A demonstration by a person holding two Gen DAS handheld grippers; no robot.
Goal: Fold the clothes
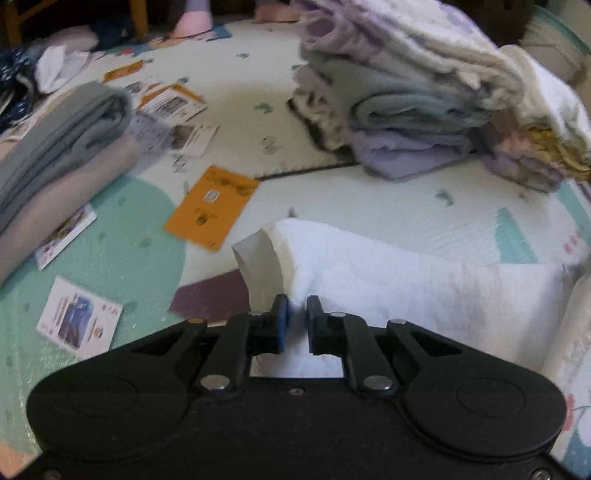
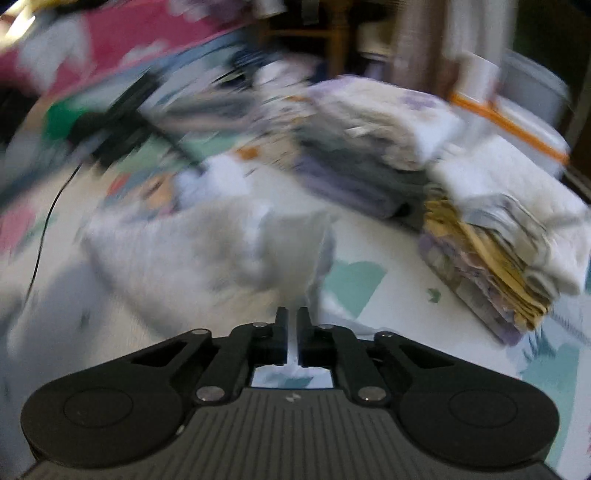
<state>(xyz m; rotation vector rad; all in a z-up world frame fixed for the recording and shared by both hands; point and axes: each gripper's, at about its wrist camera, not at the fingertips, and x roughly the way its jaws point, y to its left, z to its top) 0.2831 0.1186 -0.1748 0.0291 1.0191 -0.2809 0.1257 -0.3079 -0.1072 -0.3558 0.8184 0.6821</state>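
Note:
A white garment [image 1: 424,291] lies over the play mat, stretching right from my left gripper [image 1: 297,310]. The left gripper is shut on the garment's edge near a folded corner. In the blurred right wrist view the same white garment [image 2: 221,251] hangs ahead of my right gripper [image 2: 291,321], whose jaws are nearly together with white cloth pinched between them. Stacks of folded clothes [image 1: 424,110] stand beyond the garment; they also show in the right wrist view [image 2: 406,147].
A folded grey cloth [image 1: 55,155] lies at the left. An orange card [image 1: 212,206] and several paper tags are scattered over the patterned mat [image 1: 369,195]. A person's feet in pink socks [image 1: 192,22] are at the far edge. A black cable [image 2: 44,229] runs along the left.

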